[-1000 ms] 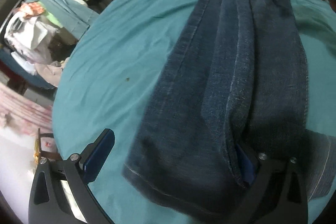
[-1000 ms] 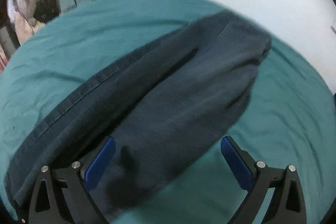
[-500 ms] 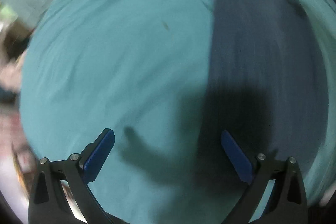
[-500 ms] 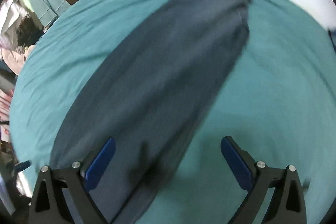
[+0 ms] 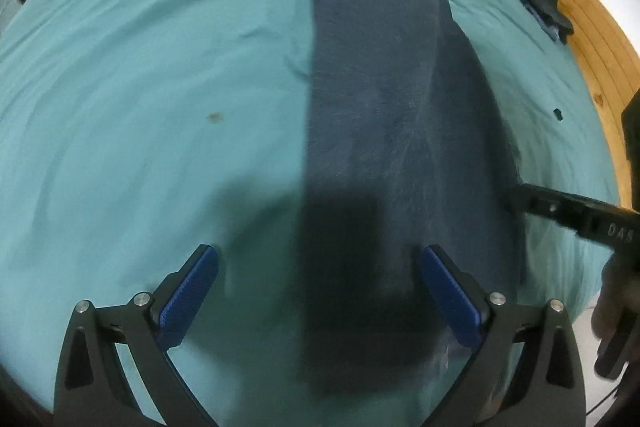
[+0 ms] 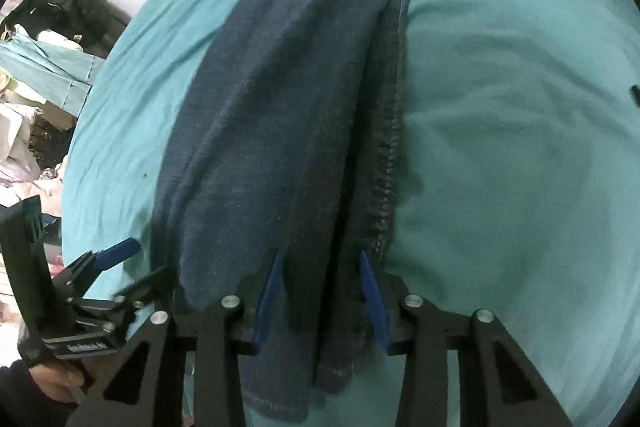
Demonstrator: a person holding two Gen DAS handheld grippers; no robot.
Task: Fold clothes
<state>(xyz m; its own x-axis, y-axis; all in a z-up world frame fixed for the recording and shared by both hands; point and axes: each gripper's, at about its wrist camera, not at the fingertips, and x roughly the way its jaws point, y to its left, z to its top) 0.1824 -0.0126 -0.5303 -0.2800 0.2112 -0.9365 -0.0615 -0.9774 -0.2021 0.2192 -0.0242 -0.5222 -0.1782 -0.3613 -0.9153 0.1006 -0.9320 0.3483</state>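
One pair of jeans [image 6: 288,107] lies lengthwise down the middle of the bed [image 5: 140,87], folded into a long dark strip on the teal sheet. Its far end runs up to the frame's top edge in both views, so I cannot see how it finishes there. The near hem hangs toward me, and part of it is lost behind my right gripper [image 6: 322,291], whose jaws are drawn narrow and pinch the denim near the stitched side seam. My left gripper [image 5: 316,291] hovers over the strip with its jaws spread wide and holding nothing; their shadow darkens the cloth below, so folds there are hard to read.

On the sheet I count one small brown spot [image 5: 215,116] and one tiny dark object [image 5: 557,114], too small to name. A dark bundle of cloth [image 5: 538,1] sits by the wooden bedframe [image 5: 596,39]. A heap of clothes [image 6: 44,39] lies beyond the bed's far side, too jumbled to count.
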